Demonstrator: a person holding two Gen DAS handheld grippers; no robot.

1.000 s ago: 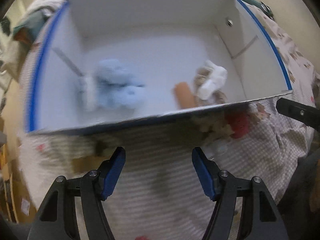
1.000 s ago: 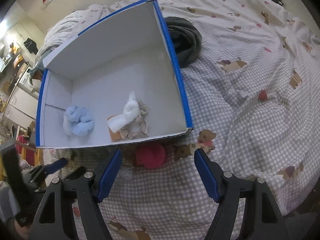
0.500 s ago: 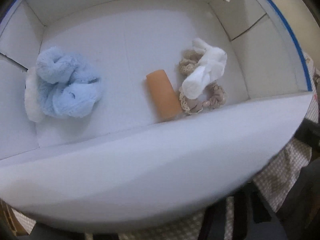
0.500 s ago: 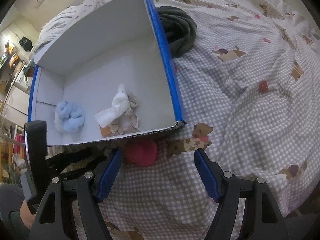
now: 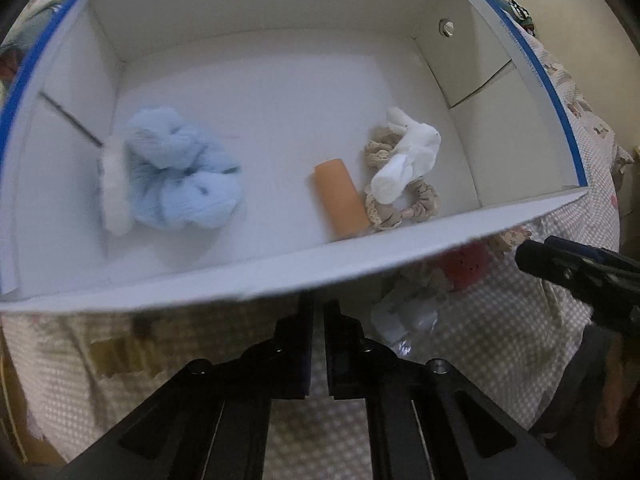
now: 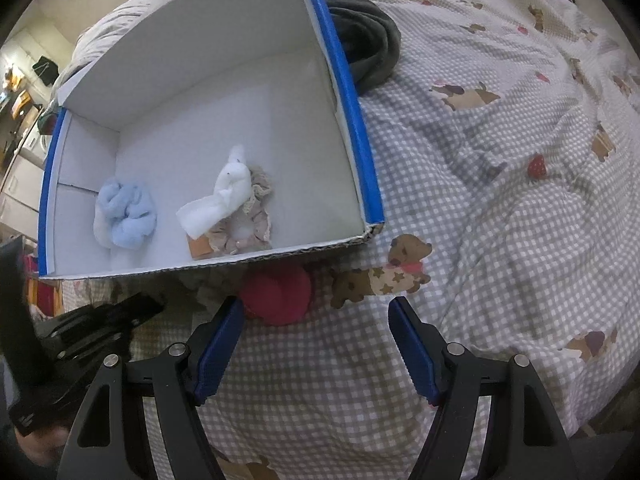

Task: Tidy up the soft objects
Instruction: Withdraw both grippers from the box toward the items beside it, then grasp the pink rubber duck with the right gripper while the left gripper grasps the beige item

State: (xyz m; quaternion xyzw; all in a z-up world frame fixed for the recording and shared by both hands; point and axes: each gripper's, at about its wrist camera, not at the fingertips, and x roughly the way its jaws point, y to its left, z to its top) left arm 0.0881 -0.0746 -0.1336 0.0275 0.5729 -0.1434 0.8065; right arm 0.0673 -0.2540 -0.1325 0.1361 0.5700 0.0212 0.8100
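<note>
The left gripper (image 5: 316, 312) is closed on nothing beside the box (image 5: 280, 276), which already holds scrunchies; the right gripper (image 6: 316, 344) stands wide near the red scrunchie (image 6: 276, 294), probably to collect it.

A: So where's everything sitting? In the left wrist view the box (image 5: 280, 276) fills the upper frame, on the bedspread (image 5: 500, 340).

B: Inside it, scrunchie (image 5: 180, 176) at left; roll (image 5: 340, 200) at centre right, touching the near wall. Right of the roll, a sock (image 5: 406, 160) lies on top of a second scrunchie (image 5: 400, 208).

A: And outside?

B: Right wrist view: pompom (image 6: 276, 292) just below the box's near wall, bottom centre. Dark cloth (image 6: 368, 52) beyond the box's right wall, at the top.
</note>
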